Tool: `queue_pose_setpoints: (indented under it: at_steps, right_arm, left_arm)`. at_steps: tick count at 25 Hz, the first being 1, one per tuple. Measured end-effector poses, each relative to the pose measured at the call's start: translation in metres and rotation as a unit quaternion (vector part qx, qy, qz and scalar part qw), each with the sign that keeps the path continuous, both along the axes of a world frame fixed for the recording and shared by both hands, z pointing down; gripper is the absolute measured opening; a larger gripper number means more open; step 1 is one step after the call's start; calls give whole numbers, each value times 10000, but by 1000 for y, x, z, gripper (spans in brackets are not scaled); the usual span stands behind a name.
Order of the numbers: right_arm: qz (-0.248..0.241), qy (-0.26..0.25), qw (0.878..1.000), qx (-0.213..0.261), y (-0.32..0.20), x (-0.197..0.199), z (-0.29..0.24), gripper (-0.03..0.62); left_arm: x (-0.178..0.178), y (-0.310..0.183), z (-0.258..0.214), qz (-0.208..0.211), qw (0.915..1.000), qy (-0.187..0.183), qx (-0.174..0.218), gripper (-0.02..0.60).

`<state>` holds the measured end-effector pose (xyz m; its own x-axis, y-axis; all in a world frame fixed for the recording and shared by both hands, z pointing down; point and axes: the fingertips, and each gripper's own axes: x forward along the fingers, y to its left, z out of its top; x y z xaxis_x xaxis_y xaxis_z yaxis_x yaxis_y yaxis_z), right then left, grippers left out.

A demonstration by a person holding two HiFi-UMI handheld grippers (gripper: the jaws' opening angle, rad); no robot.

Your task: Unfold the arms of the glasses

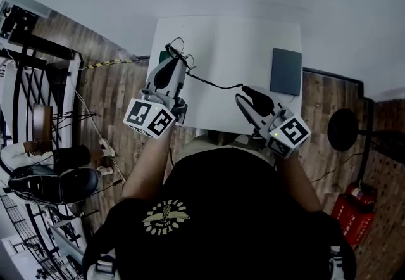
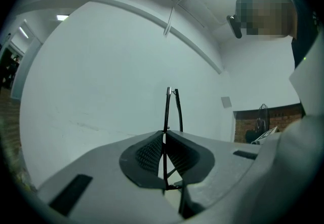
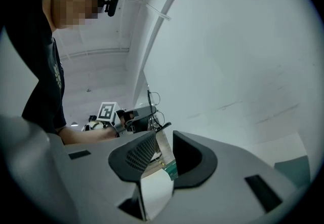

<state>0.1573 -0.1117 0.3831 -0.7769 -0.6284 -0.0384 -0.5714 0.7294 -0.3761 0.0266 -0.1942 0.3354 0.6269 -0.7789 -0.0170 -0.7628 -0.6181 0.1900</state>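
Black wire-thin frame is all you have to grip, so the main risk is bending it. The glasses (image 1: pixel 180 52) are held over the white table (image 1: pixel 228 38), pinched at the front by the left gripper (image 1: pixel 172 62), with one arm (image 1: pixel 215 84) swung out toward the right gripper (image 1: pixel 251 95). If you pull that arm past its hinge stop, or twist your left wrist while the right pushes, the hinge could strain or the frame could slip out and drop. The other arm looks folded, though I cannot be sure. Your left jaws are clenched on the frame, nearly together. Your right jaws stand apart, released; the arm's tip sits at the mouth of the gap, and neither pad presses on it
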Motion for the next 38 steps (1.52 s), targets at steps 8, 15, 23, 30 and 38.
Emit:
queue_pose_setpoints:
  at_steps: [8, 15, 23, 30, 38]
  right_arm:
    - [450, -20, 9989, 108, -6, 9, -7, 92]
    - [407, 58, 9991, 110, -14, -43, -21, 92]
    - [342, 179, 9992, 79, -40, -103, -22, 92]
    - [331, 230, 9991, 152, -61, -132, -12, 92]
    - [357, 348, 9985, 207, -66, -159, -28, 92]
  left_arm:
    - [-18, -3, 31, -105, 9976, -678, -51, 23]
    - [-37, 3, 47, 188, 9967, -765, -176, 23]
    - [-56, 4, 59, 602, 9927, -1010, -258, 23]
    - [-56, -1, 73, 934, 9872, -1285, -103, 23]
    - [-56, 1, 62, 1394, 9790, -1483, 84, 23]
